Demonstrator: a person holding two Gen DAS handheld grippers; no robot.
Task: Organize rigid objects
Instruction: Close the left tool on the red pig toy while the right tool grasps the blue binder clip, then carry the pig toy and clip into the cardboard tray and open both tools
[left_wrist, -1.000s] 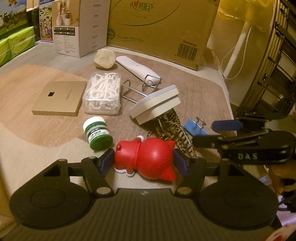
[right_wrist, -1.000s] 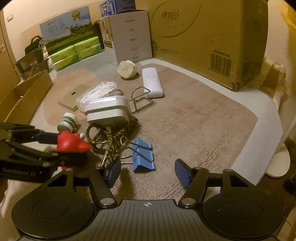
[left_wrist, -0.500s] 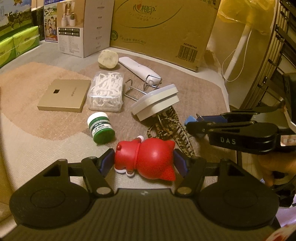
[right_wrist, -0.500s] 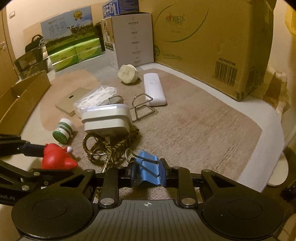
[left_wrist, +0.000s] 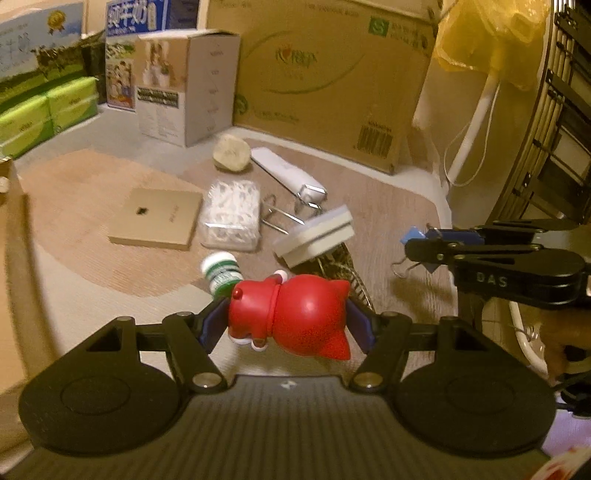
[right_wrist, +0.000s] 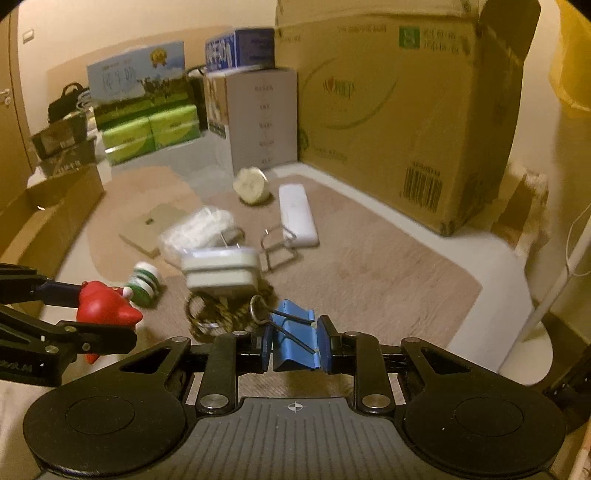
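Observation:
My left gripper (left_wrist: 286, 323) is shut on a red toy figure (left_wrist: 291, 317), held clear of the rug; the same toy (right_wrist: 105, 304) shows at the left of the right wrist view. My right gripper (right_wrist: 293, 349) is shut on a blue binder clip (right_wrist: 293, 341), lifted off the rug, with its wire handles pointing forward. In the left wrist view that clip (left_wrist: 415, 234) sticks out of the right gripper at the right. On the rug lie a green-and-white jar (left_wrist: 221, 271), a white adapter (left_wrist: 319, 234) on a braided cord, a clear box of white picks (left_wrist: 231, 214) and a tan flat box (left_wrist: 155, 218).
Farther back lie a pale stone-like lump (left_wrist: 231, 153), a white remote-shaped case (left_wrist: 284, 171) and a wire holder (left_wrist: 291, 210). Large cardboard boxes (right_wrist: 399, 110) and cartons wall off the back. A fan stand (left_wrist: 476, 122) rises at the right, an open cardboard box (right_wrist: 48, 218) sits at the left.
The right gripper closed on the blue binder clip and lifted it off the rug. The left gripper rose with the red toy still held.

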